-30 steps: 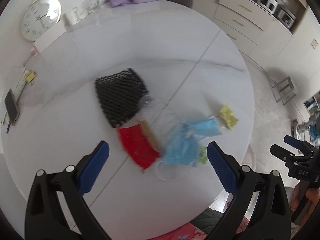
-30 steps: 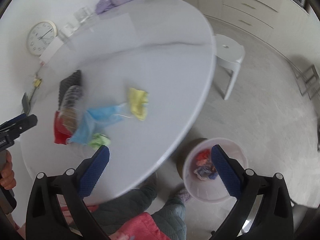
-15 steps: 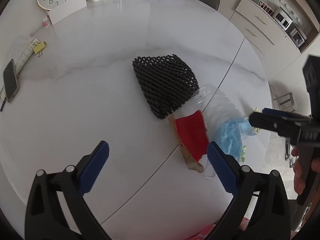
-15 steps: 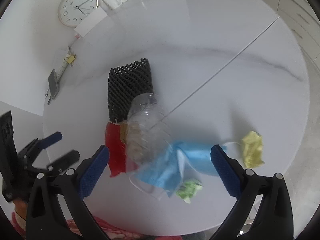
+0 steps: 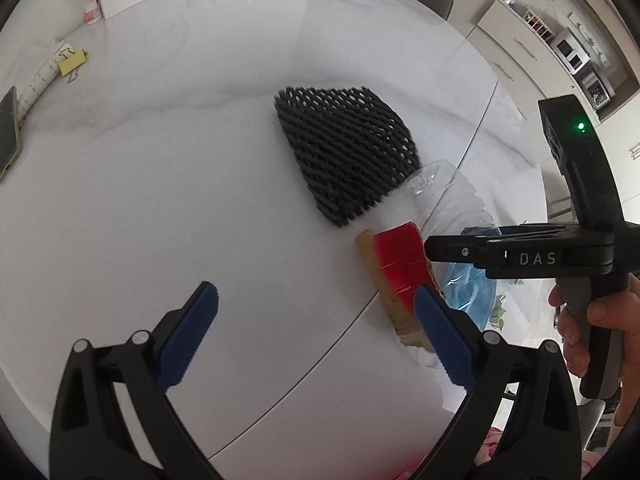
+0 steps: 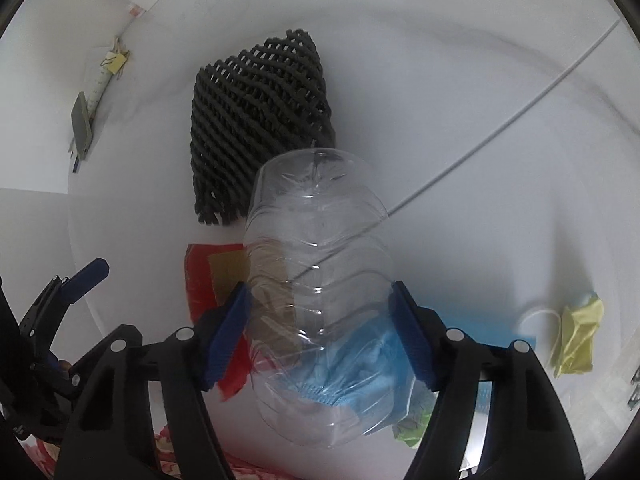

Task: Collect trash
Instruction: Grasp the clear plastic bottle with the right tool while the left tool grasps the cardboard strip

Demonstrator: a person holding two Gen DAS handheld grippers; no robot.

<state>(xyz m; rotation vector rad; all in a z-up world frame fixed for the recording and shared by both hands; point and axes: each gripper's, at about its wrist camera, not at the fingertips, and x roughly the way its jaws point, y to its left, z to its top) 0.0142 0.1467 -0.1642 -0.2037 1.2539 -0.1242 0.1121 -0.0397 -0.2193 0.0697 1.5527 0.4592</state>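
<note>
Bench [image 5: 160,168]: round, white marble look, with one thin seam running across it.

Black mesh sleeve [image 5: 344,152]: lies flat mid-bench, its near corner touching the bottle's far end.

Clear plastic bottle [image 6: 320,292]: empty, on its side, long axis running straight away from the right claw [image 6: 320,332]. It rests over a blue face mask [image 6: 360,360] and the edge of a red card [image 6: 200,280].

Right claw: spread open, the blue pads flanking the bottle's body on both sides, at or very near contact; no squeeze visible. This is the nearer hand; closing across the short axis looks like the coming move.

Left claw [image 5: 316,336]: open, empty, above bare bench left of the pile.

Yellow crumpled paper [image 6: 576,336]: well apart to the right, beside a white mask loop.

Green scrap [image 6: 412,424]: under the bottle's near end.
</note>
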